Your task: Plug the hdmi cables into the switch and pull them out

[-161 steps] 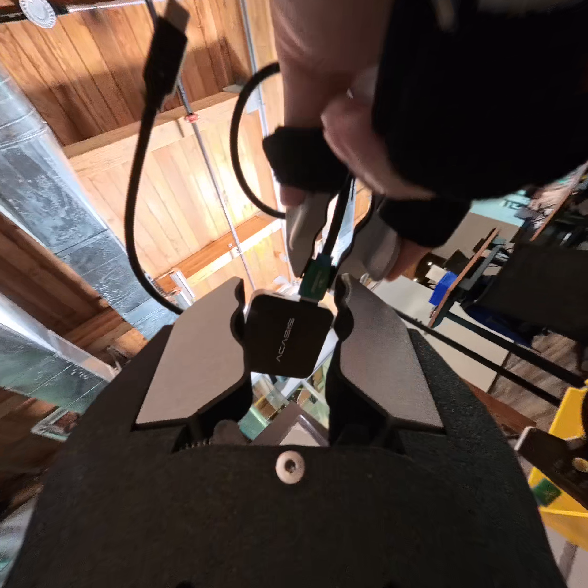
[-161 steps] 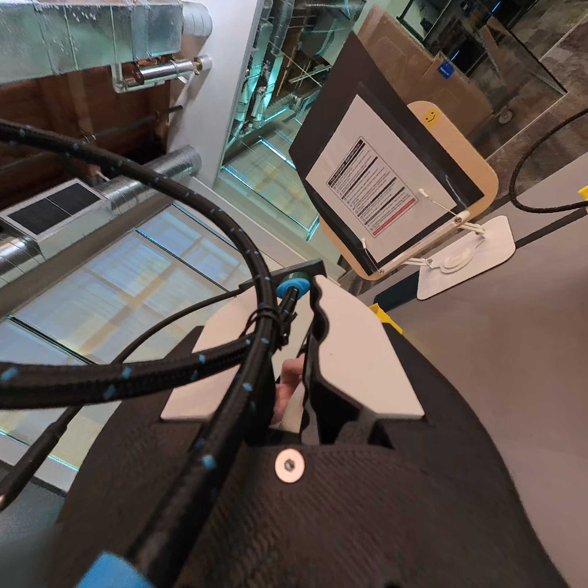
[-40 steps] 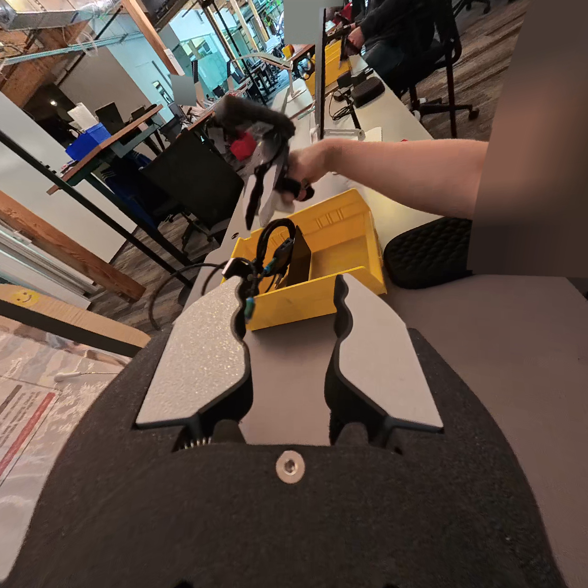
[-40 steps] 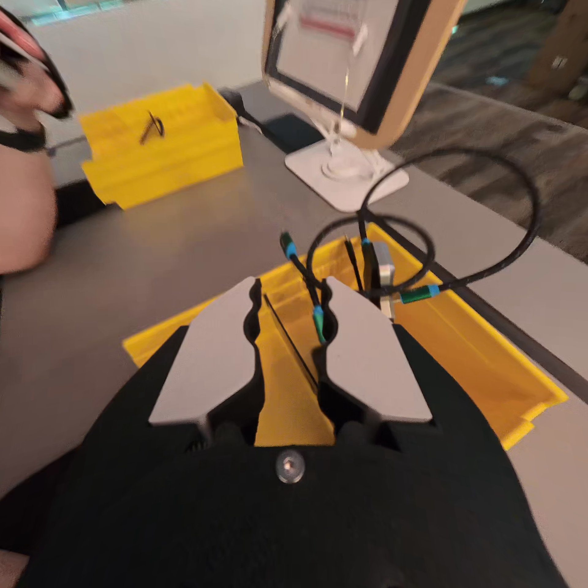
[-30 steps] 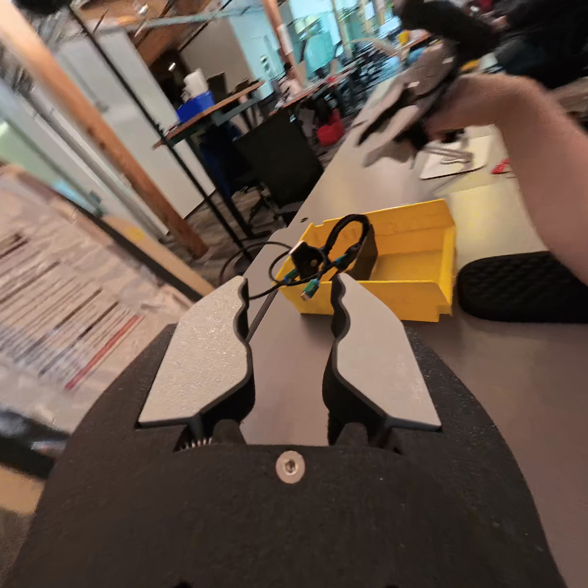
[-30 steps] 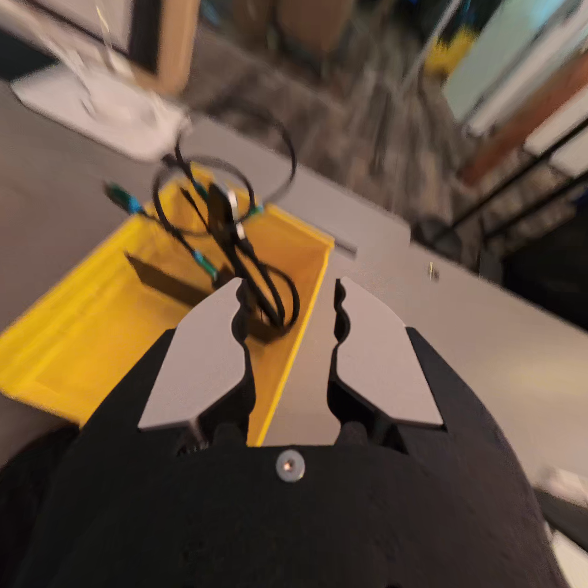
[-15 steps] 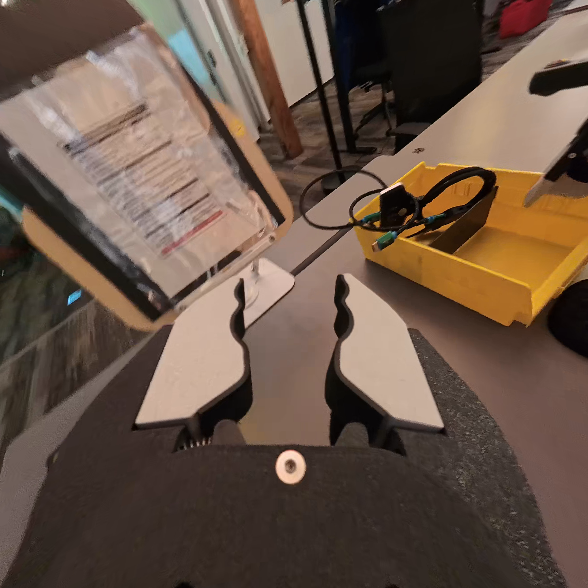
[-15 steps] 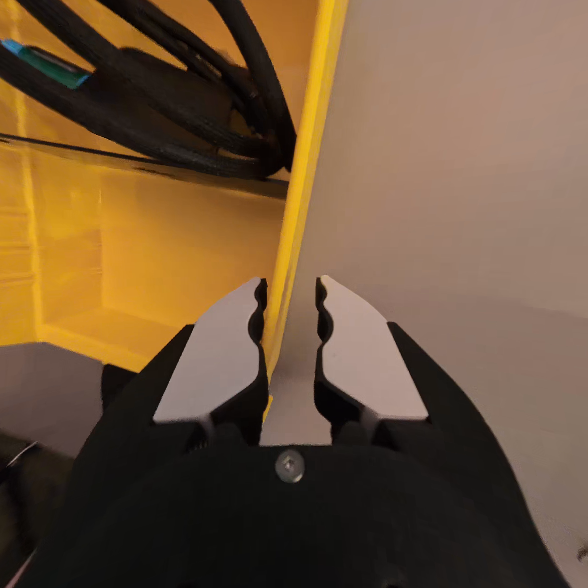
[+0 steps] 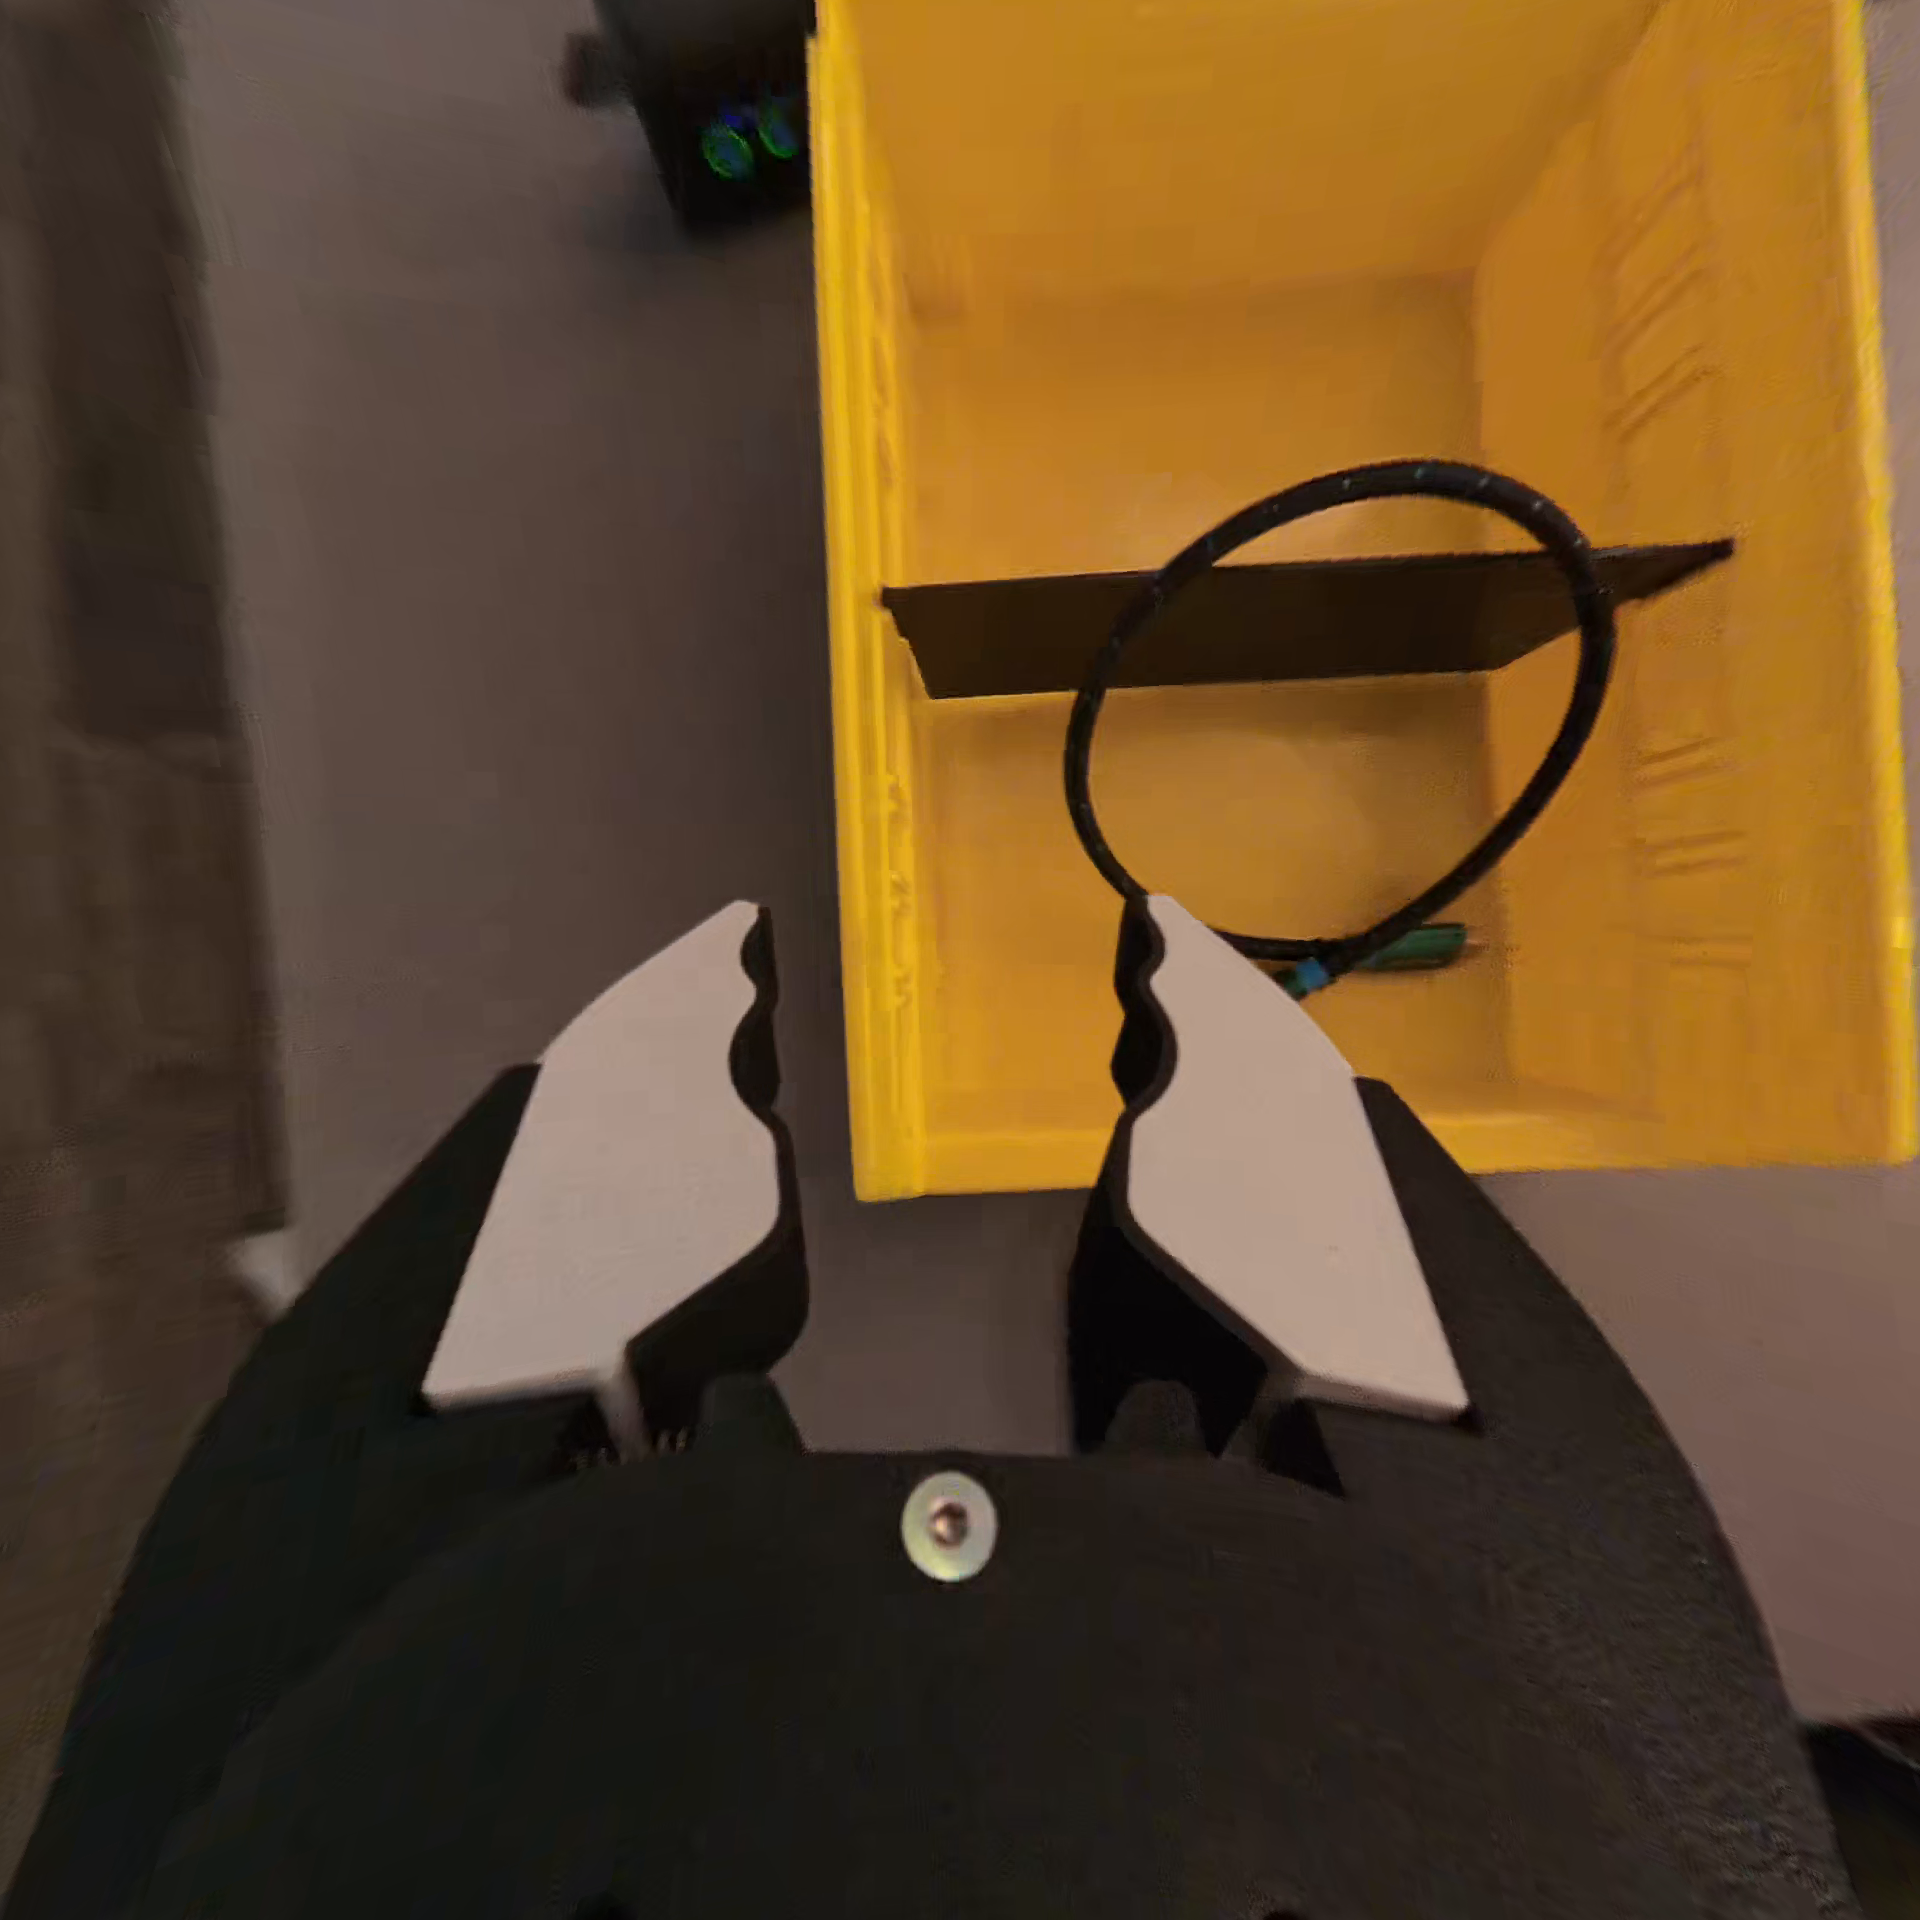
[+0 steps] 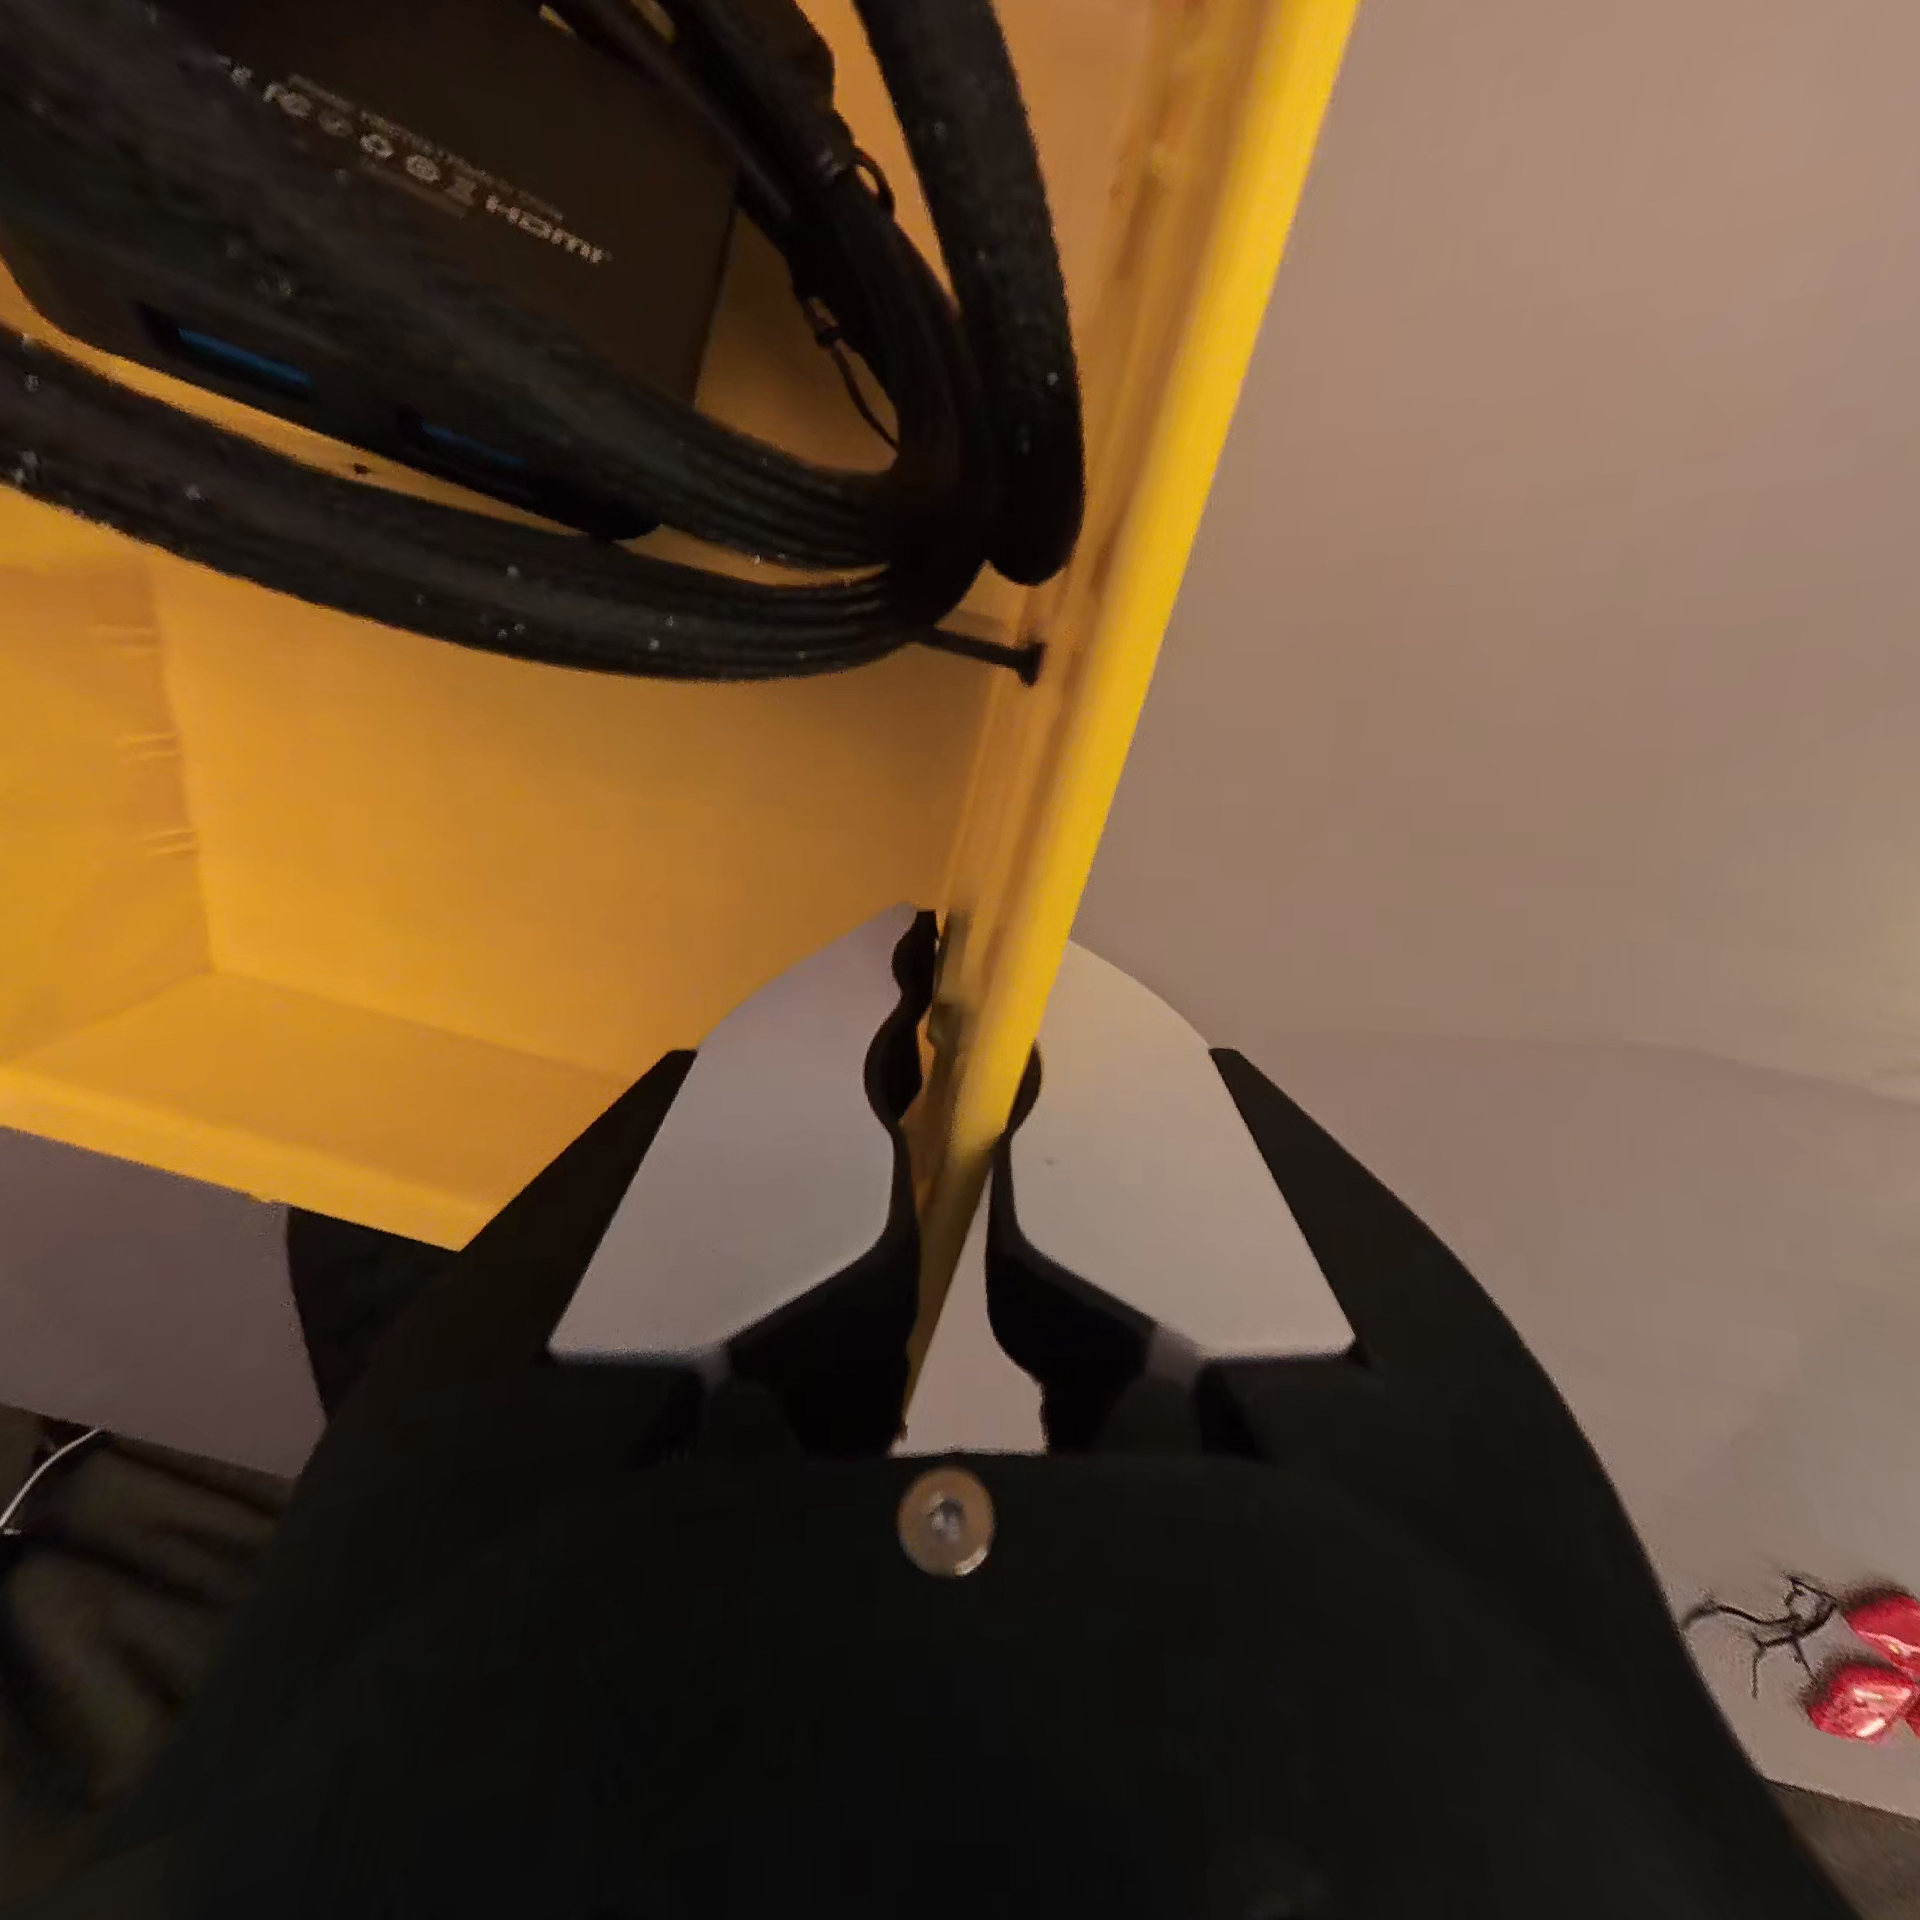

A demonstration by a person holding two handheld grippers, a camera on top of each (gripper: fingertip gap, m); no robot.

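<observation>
In the left wrist view I look down into a yellow bin (image 9: pixel 1766 727) with a black divider (image 9: pixel 1247 623). A thin black cable (image 9: pixel 1081 748) loops up over the divider; its green-tipped plug (image 9: pixel 1423 945) lies in the near compartment. My left gripper (image 9: pixel 951 914) is open and empty, its fingers astride the bin's near left corner. In the right wrist view my right gripper (image 10: pixel 977 966) is shut on the bin's side wall (image 10: pixel 1174 416). The black switch (image 10: pixel 364 229) and thick coiled black cables (image 10: pixel 623 582) lie inside the bin.
A black device with green lights (image 9: pixel 727 145) sits on the grey table (image 9: pixel 520 623) beyond the bin's left side. Red wrapped objects (image 10: pixel 1881 1662) lie on the table at the lower right. A black pad (image 10: pixel 104 1507) lies by the bin's near end. My hands' fingertips stand some 75 cm from each other.
My left gripper swung from looking across the table to looking down over the bin's corner, still open. My right gripper closed onto the bin's wall.
</observation>
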